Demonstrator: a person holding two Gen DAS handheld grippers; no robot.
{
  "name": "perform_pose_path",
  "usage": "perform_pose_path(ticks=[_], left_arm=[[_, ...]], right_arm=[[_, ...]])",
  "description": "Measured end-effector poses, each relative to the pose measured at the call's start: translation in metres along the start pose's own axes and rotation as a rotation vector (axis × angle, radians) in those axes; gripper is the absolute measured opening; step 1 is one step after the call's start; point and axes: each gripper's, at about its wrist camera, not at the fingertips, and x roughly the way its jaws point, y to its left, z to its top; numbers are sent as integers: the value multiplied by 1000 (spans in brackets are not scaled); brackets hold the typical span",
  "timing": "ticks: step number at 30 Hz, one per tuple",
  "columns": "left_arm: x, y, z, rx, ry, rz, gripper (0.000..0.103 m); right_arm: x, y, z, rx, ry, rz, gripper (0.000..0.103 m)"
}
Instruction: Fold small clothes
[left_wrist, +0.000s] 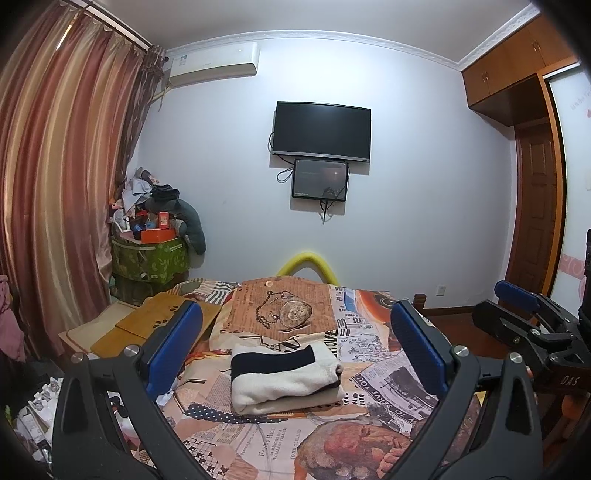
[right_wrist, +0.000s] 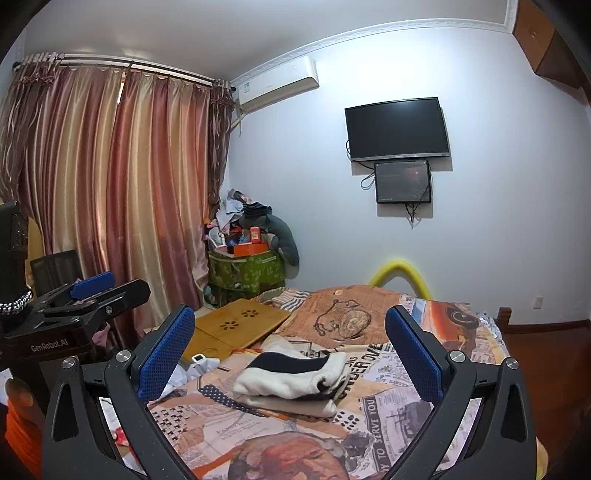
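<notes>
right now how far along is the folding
Done: a cream and navy garment lies folded in a neat stack on the patterned bedspread. In hand: nothing; left gripper and right gripper both hover open above it. Left: no other unfolded small clothes are clearly visible on the bed.

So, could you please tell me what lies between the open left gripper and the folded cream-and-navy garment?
Only bare newspaper-print bedspread separates the left gripper from the folded cream-and-navy garment, seen in the left wrist view.
</notes>
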Motion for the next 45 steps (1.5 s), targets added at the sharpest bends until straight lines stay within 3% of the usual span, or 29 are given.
perform_pose_path(ticks=[45], left_arm=[[-1, -2, 1, 0, 1, -54, 103]], right_arm=[[-1, 4, 5, 12, 11, -10, 103]])
